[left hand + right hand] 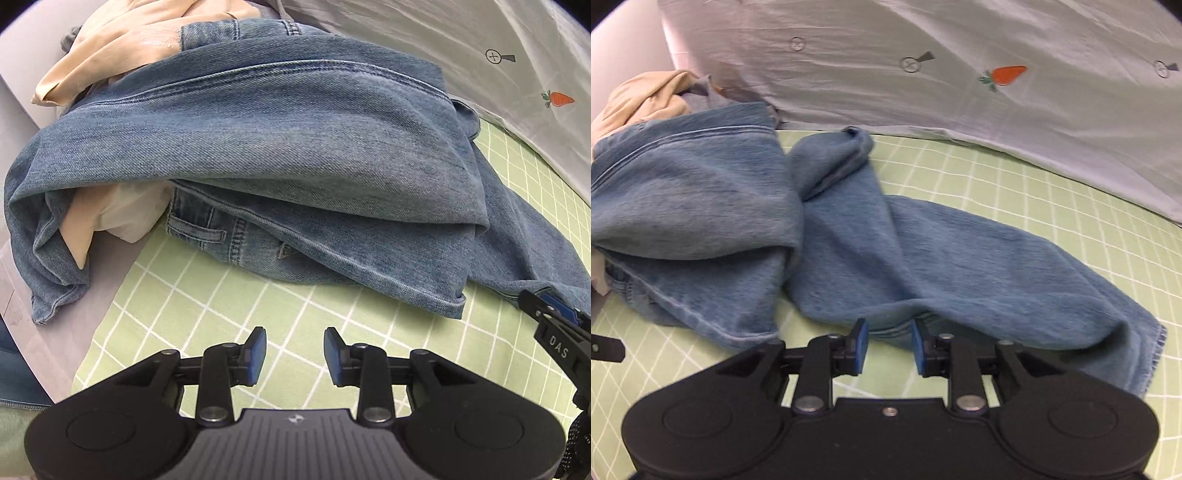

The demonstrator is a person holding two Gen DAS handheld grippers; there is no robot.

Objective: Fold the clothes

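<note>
- Left gripper (pixel 294 354) is held partly open over the green checked sheet (pixel 221 306); nothing is gripped.
- Right gripper (pixel 888 345) is parted at the jeans (pixel 849 236) edge; denim is seen between the pads, not clamped.
- Jeans are bunched on the sheet, beside a beige garment (pixel 122 44).

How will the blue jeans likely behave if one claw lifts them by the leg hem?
The jeans would probably sag and trail rather than hold shape: they already lie draped in soft folds on the green checked sheet. The thick denim with heavy seams suggests they are fairly weighty for a single pinch. One leg is folded over the other, so it would likely slide off.
</note>
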